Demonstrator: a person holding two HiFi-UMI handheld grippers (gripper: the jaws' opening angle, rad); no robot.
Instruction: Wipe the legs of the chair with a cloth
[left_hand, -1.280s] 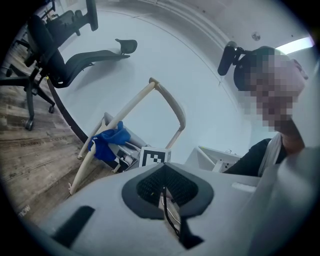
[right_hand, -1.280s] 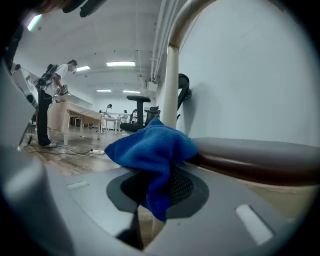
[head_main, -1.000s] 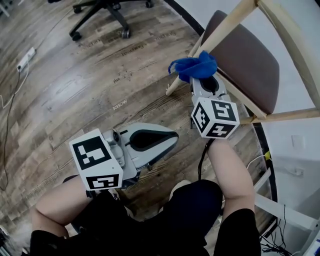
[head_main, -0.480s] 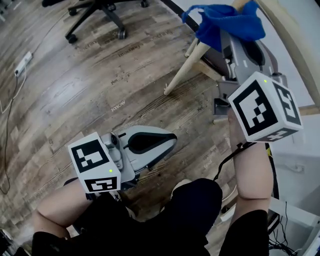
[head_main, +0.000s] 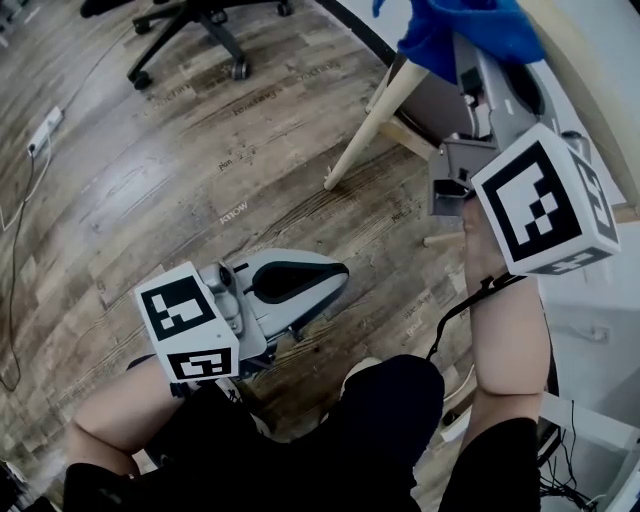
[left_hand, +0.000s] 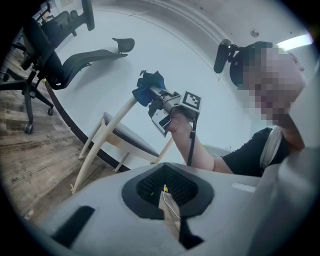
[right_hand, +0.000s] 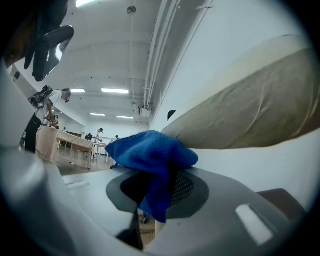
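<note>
Blue cloth (head_main: 455, 30): bunched and clenched in the right hand-held gripper (right_hand: 155, 197), its folds spilling over the jaw tips. It presses on the chair leg just past those tips.
Right hand-held gripper: jaws closed on the cloth, raised high, well above and ahead of the left one.
Left hand-held gripper (head_main: 335, 275): jaws together with nothing between them, held low over the floor, well apart from the chair.
Chair leg (head_main: 372, 118): pale round wood, slanting from the right hand-held gripper's tips down to the floor.
Around: grey-brown plank floor (head_main: 150, 200); a black office chair (head_main: 190, 20) on castors far ahead of the left hand-held gripper; a white power strip (head_main: 46, 122) with its cable off to that gripper's left; a dark curved strip (head_main: 365, 35) running beneath the right hand-held gripper.
In the way: the right hand-held gripper's marker cube (head_main: 545, 200) and the forearm (head_main: 505, 340) cover most of the chair in the head view.
Left gripper view only: the chair (left_hand: 97, 150) side-on, with a brown seat (left_hand: 127, 137) and pale legs, and the cloth high on a slanted leg.
Right gripper view only: the leg as a thick beige bar touching the cloth's upper right; far beyond the jaws, small figures of people (right_hand: 47, 107) at a long worktop (right_hand: 70, 142).
</note>
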